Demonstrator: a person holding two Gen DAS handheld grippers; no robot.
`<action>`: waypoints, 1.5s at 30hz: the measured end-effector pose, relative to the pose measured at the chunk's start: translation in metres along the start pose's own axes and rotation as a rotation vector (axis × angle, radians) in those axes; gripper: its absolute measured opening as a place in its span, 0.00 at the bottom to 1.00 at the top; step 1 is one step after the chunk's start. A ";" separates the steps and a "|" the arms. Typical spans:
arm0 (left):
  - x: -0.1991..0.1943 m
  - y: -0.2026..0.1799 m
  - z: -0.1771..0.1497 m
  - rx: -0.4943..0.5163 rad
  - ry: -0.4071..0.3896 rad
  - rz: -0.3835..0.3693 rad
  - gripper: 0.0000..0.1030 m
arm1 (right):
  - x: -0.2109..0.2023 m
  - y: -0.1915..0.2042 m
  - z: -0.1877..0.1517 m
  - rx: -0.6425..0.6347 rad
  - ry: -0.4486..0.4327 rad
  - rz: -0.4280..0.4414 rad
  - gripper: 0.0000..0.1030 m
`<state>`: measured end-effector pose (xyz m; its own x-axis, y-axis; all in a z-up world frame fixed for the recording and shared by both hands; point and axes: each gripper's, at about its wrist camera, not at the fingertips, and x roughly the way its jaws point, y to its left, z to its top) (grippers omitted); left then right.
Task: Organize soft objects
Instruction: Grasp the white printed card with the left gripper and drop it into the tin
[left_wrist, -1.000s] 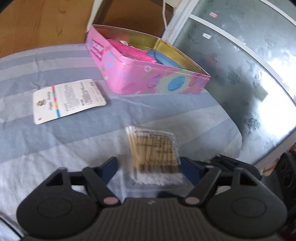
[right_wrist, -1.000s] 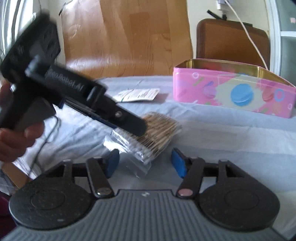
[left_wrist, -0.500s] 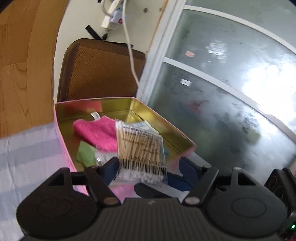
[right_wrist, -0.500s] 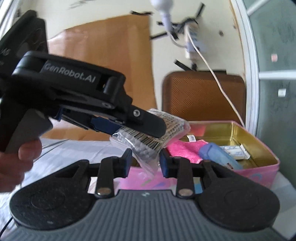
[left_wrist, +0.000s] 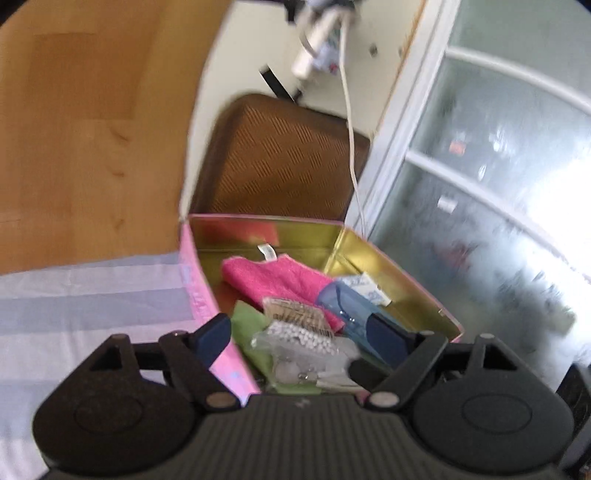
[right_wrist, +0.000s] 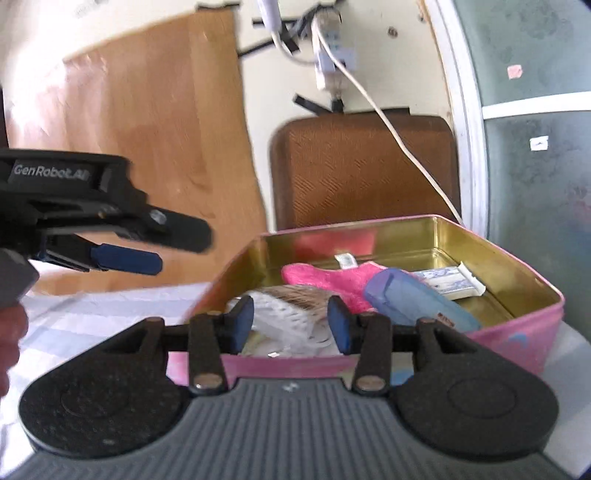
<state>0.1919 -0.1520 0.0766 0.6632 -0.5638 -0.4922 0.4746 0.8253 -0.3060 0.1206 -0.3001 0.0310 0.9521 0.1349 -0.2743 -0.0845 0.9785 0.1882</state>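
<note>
A clear bag of cotton swabs (left_wrist: 295, 315) (right_wrist: 288, 314) lies inside the pink tin (left_wrist: 266, 218) (right_wrist: 517, 332), on a green cloth (left_wrist: 247, 321) beside a pink cloth (left_wrist: 273, 277) (right_wrist: 325, 277) and a blue case (left_wrist: 347, 306) (right_wrist: 413, 299). My left gripper (left_wrist: 298, 335) hovers over the tin's near end; its jaws are opening, wide of the bag and not touching it. From the right wrist it shows at the left (right_wrist: 177, 251), level with the rim. My right gripper (right_wrist: 291, 323) is at the tin's near wall, jaws opening, with the bag seen behind the gap.
A white packet (left_wrist: 365, 288) (right_wrist: 447, 280) lies at the tin's far right. Behind the tin stand a brown chair back (left_wrist: 280, 158) (right_wrist: 362, 166), a hanging white cable (right_wrist: 406, 147) and a frosted glass door (left_wrist: 498, 221). The striped sheet (left_wrist: 92, 295) spreads to the left.
The swab bag has left both grippers and dropped into the tin. Both pairs of jaws have widened. The left gripper has drawn back to the left in the right wrist view.
</note>
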 end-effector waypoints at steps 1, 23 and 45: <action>-0.012 0.003 0.000 -0.011 -0.018 -0.005 0.81 | -0.012 0.003 -0.002 0.006 -0.015 0.027 0.46; -0.078 0.131 -0.101 -0.410 0.094 0.053 0.78 | 0.049 0.064 -0.048 0.344 0.415 0.329 0.17; -0.031 -0.023 0.000 -0.061 0.030 -0.141 0.74 | -0.035 -0.035 0.024 0.265 -0.042 0.071 0.15</action>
<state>0.1606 -0.1531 0.0986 0.5746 -0.6737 -0.4646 0.5248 0.7390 -0.4225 0.0968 -0.3427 0.0564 0.9584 0.1897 -0.2132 -0.0767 0.8909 0.4476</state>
